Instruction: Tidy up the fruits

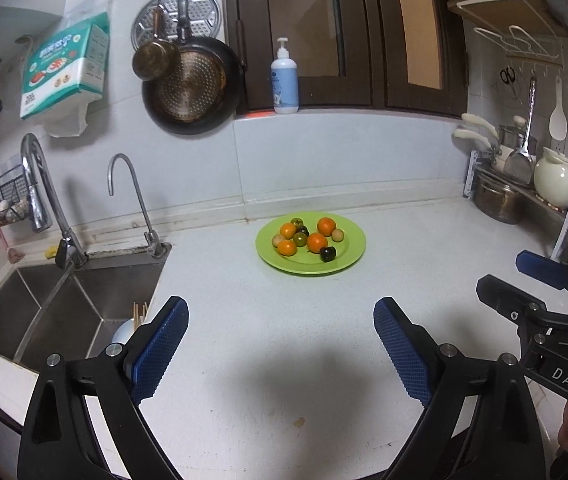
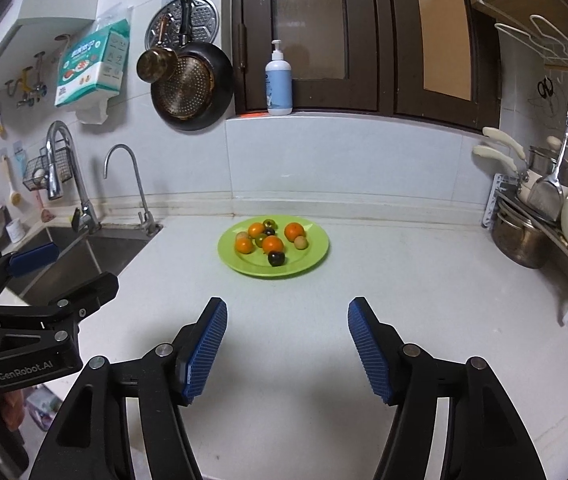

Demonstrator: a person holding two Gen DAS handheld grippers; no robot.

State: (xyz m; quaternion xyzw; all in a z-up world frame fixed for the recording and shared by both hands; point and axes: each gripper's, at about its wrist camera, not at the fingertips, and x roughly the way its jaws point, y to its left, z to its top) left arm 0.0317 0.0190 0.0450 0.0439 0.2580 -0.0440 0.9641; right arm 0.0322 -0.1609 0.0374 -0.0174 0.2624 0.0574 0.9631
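Observation:
A green plate [image 1: 350,254] [image 2: 312,256] sits on the white counter near the back wall. It holds several small fruits: oranges [image 1: 317,242] [image 2: 272,244], greenish tomatoes [image 1: 300,239], pale round fruits [image 1: 337,235] [image 2: 300,243] and a dark plum [image 1: 328,254] [image 2: 275,258]. My left gripper [image 1: 281,312] is open and empty, well short of the plate. My right gripper [image 2: 287,312] is open and empty, also short of the plate. The right gripper shows at the right edge of the left wrist view [image 1: 524,276]; the left gripper shows at the left edge of the right wrist view [image 2: 63,268].
A steel sink [image 1: 83,304] with two faucets [image 1: 43,184] lies to the left. Pots, a cream kettle [image 1: 556,178] and utensils stand on a rack at the right. A soap bottle [image 1: 284,80] stands on the window ledge. Pans [image 1: 191,84] hang on the wall.

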